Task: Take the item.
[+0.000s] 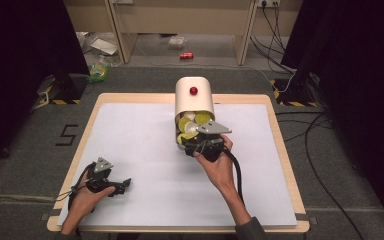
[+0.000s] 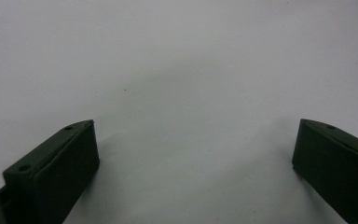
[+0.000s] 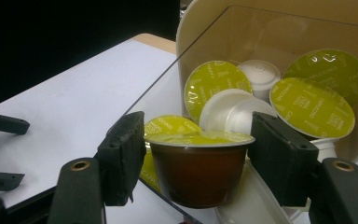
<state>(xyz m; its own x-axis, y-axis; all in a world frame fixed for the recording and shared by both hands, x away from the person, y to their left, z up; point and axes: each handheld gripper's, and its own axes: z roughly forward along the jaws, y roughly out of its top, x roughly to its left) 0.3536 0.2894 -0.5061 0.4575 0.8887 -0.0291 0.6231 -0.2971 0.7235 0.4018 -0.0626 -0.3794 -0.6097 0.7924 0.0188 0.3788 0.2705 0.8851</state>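
Note:
A cream dome-shaped container with a red knob lies on the white mat, its open front holding several yellow-green-lidded capsules. At that opening my right gripper is shut on one brown capsule; both pads press its sides just under the yellow-green lid. More capsules and white ones are piled behind it, inside the container's clear wall. My left gripper rests low over the mat's near-left corner, with its jaws open and nothing between them.
The mat covers a wooden table. Beyond the far edge the floor holds a red can, cables and litter. Black stands flank the table's far corners.

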